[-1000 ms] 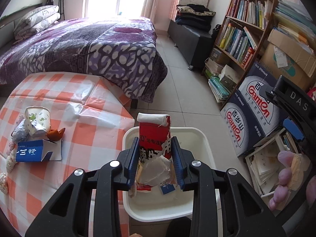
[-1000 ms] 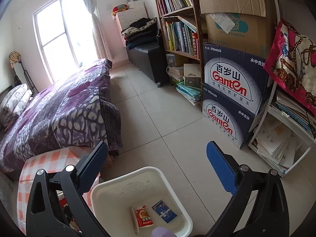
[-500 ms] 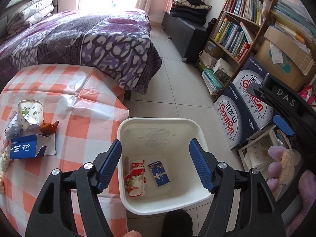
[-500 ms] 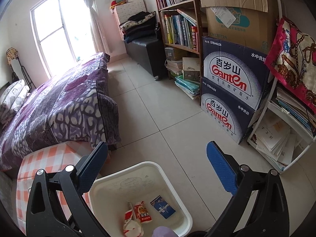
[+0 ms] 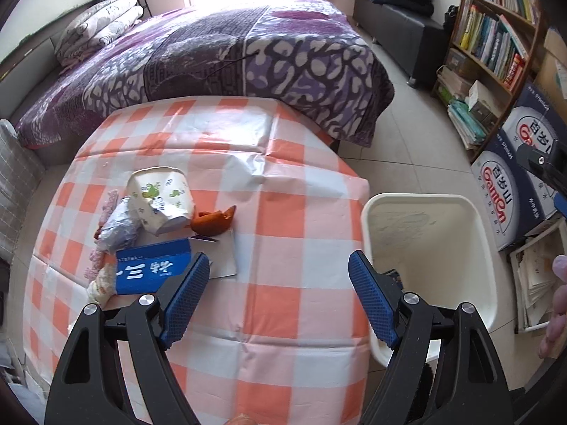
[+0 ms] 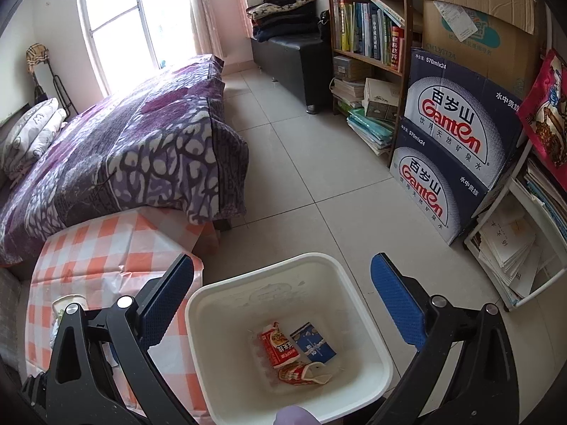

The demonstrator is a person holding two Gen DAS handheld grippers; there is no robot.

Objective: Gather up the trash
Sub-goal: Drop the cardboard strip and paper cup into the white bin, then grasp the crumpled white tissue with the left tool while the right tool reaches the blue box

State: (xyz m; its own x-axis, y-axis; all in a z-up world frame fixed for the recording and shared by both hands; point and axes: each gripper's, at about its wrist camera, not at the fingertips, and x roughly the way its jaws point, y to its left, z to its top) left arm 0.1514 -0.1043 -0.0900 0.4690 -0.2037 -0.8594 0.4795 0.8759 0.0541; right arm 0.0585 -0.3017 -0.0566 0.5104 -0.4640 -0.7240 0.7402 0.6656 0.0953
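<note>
— Checked orange-and-white cloth covers the table (image 5: 283,212) in our left wrist view, with a bed behind it and a white bin (image 5: 425,205) on the floor at the table's right edge. What do we have left to collect?

— A small heap on the cloth: a crumpled paper cup (image 5: 161,198) on its side, a blue carton (image 5: 152,271) just in front of it, a brown scrap (image 5: 212,219) beside the cup and a wad of silvery wrapper (image 5: 118,228) to its left. Our left gripper (image 5: 280,301) has its jaws opening, with nothing between them, only bare cloth.

— How will the cup handle?

— Light and soft, we judge; already dented, so it should crush rather than slip. We would pinch across its body. The carton looks stiffer; its narrow sides seem the better hold.

— And the right wrist view?

— We look down into the bin (image 6: 290,283). Two red packets (image 6: 280,349) and a small blue carton (image 6: 313,345) lie at the bottom. Our right gripper (image 6: 283,304) hangs over it, jaws spread wide and empty. The cup's rim (image 6: 69,301) peeks out at the left on the table.
</note>
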